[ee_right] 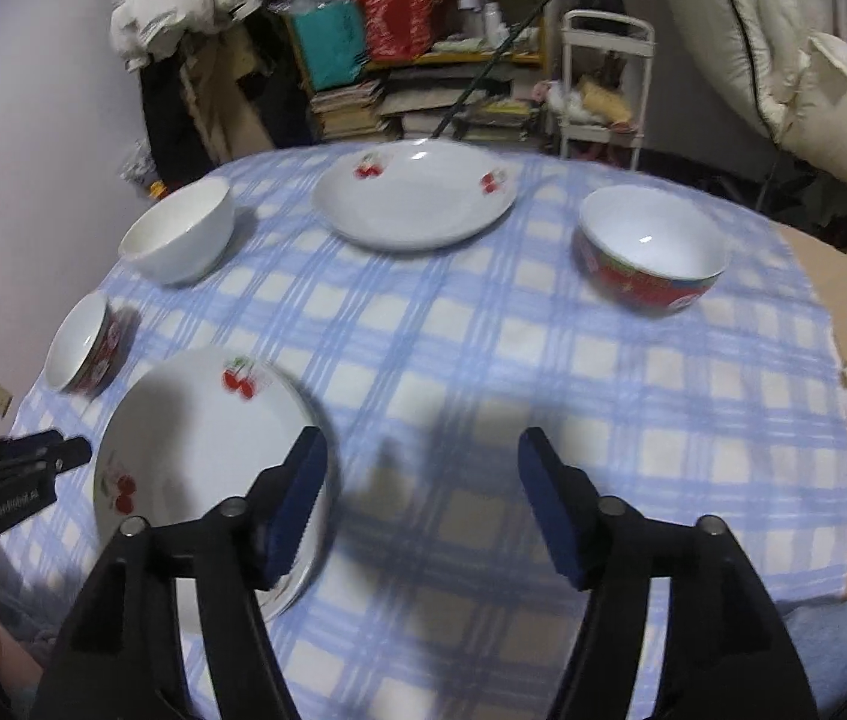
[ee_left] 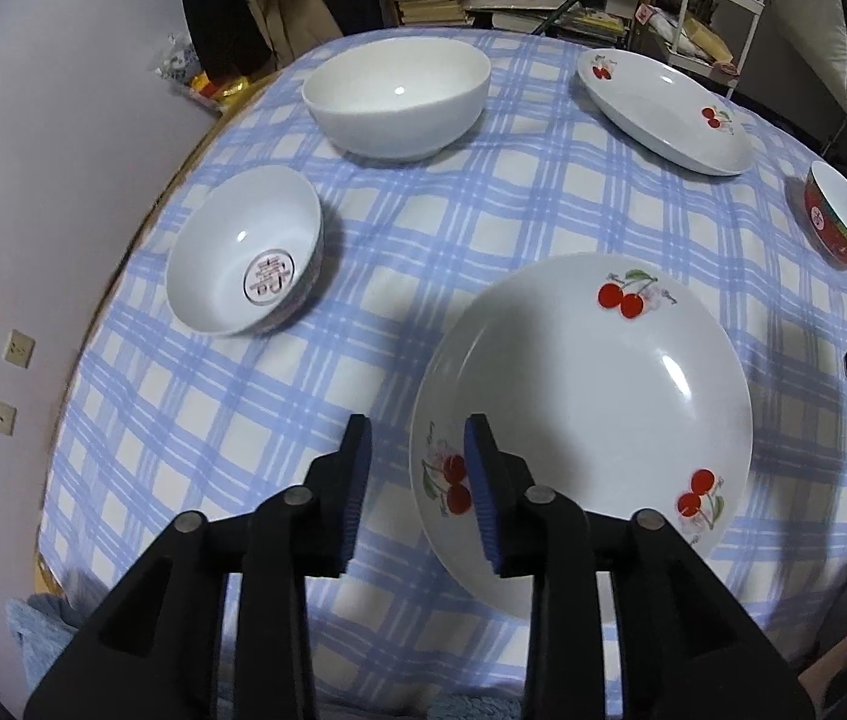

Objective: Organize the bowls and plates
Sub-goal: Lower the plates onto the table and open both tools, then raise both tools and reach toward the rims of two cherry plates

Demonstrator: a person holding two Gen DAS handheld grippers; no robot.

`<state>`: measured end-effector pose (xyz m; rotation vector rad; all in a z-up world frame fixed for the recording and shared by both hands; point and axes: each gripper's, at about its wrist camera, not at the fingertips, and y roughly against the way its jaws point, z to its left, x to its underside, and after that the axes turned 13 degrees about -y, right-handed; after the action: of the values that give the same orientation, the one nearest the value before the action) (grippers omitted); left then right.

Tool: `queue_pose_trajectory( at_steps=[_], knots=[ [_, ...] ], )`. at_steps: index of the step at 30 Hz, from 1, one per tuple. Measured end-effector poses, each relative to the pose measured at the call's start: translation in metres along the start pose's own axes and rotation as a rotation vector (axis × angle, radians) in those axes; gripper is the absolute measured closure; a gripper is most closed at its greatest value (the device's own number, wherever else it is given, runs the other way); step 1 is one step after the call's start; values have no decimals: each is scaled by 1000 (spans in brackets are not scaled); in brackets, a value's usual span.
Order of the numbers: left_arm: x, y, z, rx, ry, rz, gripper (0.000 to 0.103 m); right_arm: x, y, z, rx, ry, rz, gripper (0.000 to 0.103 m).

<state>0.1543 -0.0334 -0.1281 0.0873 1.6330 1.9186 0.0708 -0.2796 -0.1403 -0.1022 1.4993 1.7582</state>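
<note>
White bowl [ee_left: 396,96] and cherry plate [ee_left: 579,420] hold nothing; left gripper [ee_left: 417,492] and right gripper [ee_right: 423,504] gape apart.

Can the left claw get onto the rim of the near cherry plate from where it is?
Probably yes. The left claw is open, its right finger already over the near cherry plate rim, and nothing lies between them.

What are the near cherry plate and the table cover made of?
Cherry plate: likely glazed ceramic or porcelain; glossy white with sharp highlights and printed cherries. Melamine can't be ruled out. Table cover: woven fabric, matte blue-white plaid that drapes softly over the edge.
</note>
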Motion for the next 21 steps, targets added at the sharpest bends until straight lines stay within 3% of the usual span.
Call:
queue_pose_trajectory(
  at_steps=[2,6,8,14,19,21],
  knots=[
    [-2,4,-2,-17,-16,-18,54,-7,3,-6,2,-22,-10,22],
    [-11,15,-6,-3,-23,-54,37,-15,8,-8,31,-17,-53,12],
    [-17,20,-9,-5,-22,-67,16,-18,10,-6,30,-3,-66,7],
    [-39,26,-19,-67,-87,-85,14,-26,14,4,17,40,-105,1],
    [-54,29,-18,8,-53,-101,14,-37,22,8,11,39,-139,1],
    [-61,32,-19,-1,-53,-116,14,-42,25,8,18,36,-160,1]
  ],
)
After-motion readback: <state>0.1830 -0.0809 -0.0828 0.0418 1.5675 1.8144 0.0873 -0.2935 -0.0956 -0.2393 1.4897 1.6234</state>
